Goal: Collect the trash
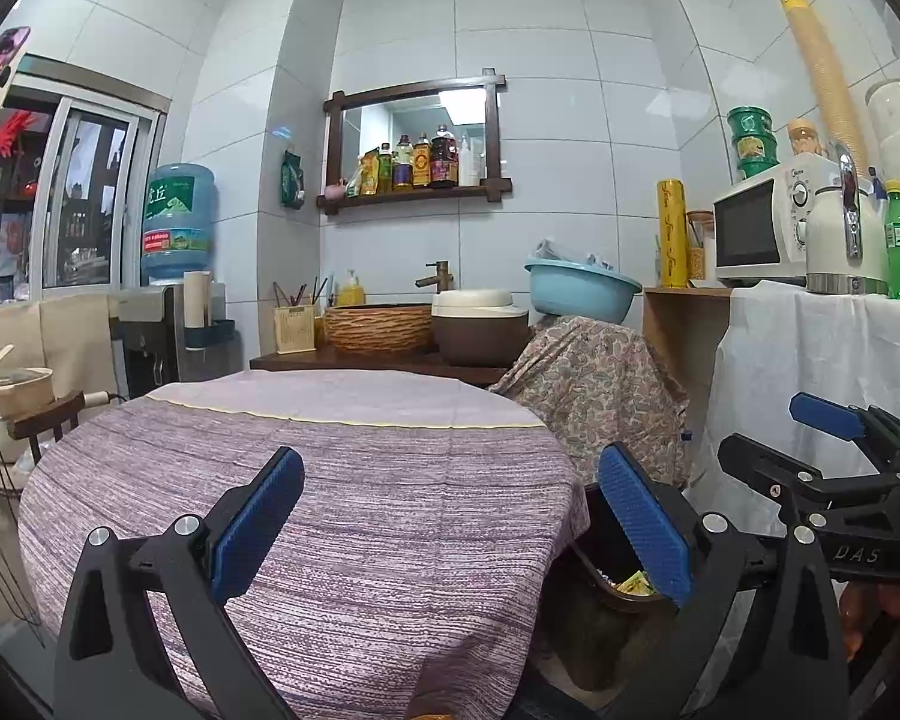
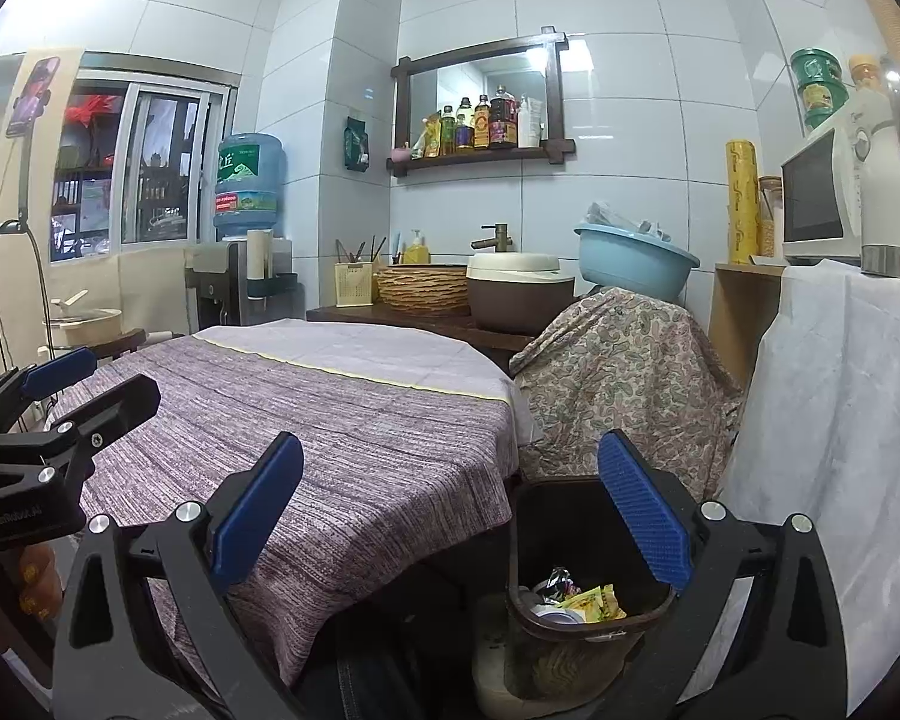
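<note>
Both the left gripper (image 1: pixel 450 516) and right gripper (image 2: pixel 450 510) gape wide, empty; table edge (image 2: pixel 504 480) ahead, trash bin (image 2: pixel 594 621) just beyond the right gripper.

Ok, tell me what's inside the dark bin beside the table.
The trash bin holds a yellow wrapper, a crinkled clear wrapper and something round and pale. Anything deeper is hidden by these and the bin wall.

A streaked purple-and-white woven cloth (image 2: pixel 342 420) covers the round surface, with a pale lilac band edged in yellow at its far side. The dark brown plastic bin (image 2: pixel 588 612) holds yellow and silver wrappers (image 2: pixel 588 600). A light-blue plastic basin (image 2: pixel 633 261) sits on beige paisley fabric (image 2: pixel 624 372).
</note>
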A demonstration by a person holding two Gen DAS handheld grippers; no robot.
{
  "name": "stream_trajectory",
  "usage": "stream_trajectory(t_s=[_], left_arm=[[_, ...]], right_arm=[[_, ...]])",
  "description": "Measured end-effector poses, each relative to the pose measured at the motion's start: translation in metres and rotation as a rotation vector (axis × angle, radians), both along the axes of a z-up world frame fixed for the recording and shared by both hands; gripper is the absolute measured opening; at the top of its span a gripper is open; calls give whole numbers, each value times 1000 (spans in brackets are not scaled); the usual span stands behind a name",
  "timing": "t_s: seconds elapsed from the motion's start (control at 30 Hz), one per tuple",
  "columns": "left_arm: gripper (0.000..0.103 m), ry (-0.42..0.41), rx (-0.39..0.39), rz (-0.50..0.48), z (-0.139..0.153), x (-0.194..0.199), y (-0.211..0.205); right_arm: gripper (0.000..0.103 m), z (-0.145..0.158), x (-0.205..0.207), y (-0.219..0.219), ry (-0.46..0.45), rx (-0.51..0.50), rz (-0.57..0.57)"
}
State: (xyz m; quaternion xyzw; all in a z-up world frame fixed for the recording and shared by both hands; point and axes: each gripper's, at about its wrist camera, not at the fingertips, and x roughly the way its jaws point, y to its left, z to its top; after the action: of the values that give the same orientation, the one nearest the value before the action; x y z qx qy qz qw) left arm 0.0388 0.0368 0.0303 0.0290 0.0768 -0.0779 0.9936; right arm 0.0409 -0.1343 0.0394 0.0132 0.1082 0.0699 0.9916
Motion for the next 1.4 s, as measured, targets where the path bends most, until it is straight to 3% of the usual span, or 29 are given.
stream_trajectory(t_s=[1.4], left_arm=[[98,18,5,-4,-1,2,-2]], right_arm=[[97,-4,3,-5,12,4,0]])
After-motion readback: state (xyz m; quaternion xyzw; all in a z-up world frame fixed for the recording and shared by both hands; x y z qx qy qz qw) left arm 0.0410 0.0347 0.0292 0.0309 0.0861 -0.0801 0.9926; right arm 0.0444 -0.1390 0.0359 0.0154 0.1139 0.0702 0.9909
